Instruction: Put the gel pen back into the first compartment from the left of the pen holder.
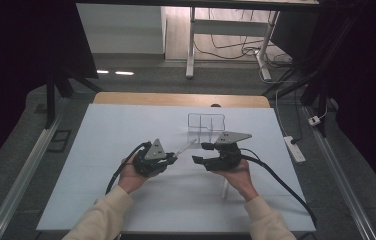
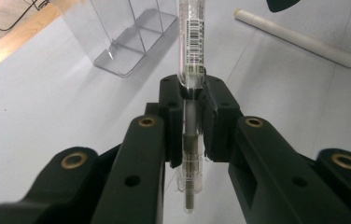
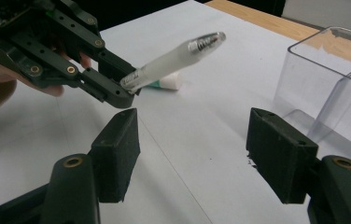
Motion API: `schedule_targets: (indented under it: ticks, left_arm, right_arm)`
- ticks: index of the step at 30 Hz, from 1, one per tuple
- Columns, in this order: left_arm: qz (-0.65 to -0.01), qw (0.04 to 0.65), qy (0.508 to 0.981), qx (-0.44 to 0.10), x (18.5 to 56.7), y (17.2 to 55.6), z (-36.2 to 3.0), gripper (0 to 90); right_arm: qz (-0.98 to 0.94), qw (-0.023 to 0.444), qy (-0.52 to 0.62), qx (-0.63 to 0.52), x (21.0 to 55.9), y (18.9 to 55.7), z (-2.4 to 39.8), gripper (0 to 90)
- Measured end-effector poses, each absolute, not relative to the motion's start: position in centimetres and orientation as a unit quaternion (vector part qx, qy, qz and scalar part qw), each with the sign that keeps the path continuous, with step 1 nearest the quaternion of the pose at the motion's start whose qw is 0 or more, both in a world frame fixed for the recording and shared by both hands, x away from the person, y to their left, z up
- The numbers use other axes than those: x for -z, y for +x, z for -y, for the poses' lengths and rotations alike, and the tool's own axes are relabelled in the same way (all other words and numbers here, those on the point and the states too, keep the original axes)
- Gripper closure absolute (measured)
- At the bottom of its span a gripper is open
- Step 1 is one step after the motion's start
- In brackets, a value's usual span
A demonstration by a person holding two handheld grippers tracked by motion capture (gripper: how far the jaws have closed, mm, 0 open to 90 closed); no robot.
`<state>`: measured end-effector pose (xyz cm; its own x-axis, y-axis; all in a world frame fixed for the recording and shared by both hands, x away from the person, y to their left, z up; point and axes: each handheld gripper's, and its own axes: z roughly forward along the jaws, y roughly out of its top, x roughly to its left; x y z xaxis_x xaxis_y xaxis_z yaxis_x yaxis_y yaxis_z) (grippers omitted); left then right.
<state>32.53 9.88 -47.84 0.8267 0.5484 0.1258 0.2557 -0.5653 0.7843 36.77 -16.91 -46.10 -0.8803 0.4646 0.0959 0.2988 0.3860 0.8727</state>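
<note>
High view, tabletop (image 1: 126,200): white sheet over a wooden top, with the person's forearms coming in from the near edge.
High view, left gripper (image 1: 172,157): held in the left hand (image 1: 132,177), pointing right and a little away, with a clear pen (image 1: 185,148) sticking out of its tip toward the clear box (image 1: 206,123).
High view, right gripper (image 1: 202,153): held in the right hand (image 1: 238,175), pointing left, its tip just beside the pen's free end and apart from it.
High view, white stick (image 1: 224,189): lies on the tabletop under the right wrist.
Left gripper view, fingers (image 2: 172,107): pinching the clear pen (image 2: 192,42) near its back end; the barcoded barrel runs straight ahead above the tabletop.
Left gripper view, clear box (image 2: 122,37): stands ahead and to the left, divided into compartments.
Left gripper view, white stick (image 2: 297,38): lies on the tabletop to the upper right.
Right gripper view, fingers (image 3: 117,149): spread wide, with bare tabletop between them.
Right gripper view, left gripper (image 3: 117,91): at upper left, clamped on the pen (image 3: 178,58), which slants up to the right in the air.
Right gripper view, clear box (image 3: 332,84): at the right edge, just beyond the right-hand finger.
Right gripper view, white tube (image 3: 166,83): small, with a green end, lying on the tabletop behind the pen.
</note>
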Motion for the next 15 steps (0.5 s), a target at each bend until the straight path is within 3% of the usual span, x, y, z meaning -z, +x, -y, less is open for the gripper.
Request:
schedule_targets:
  ticks: [15]
  left_arm:
    - [-0.223,0.398,0.873,-0.172,48.4,32.5,-8.8,78.7]
  right_arm:
    - [-0.817,0.077,0.226,-0.524,46.1,36.6,16.5,37.0]
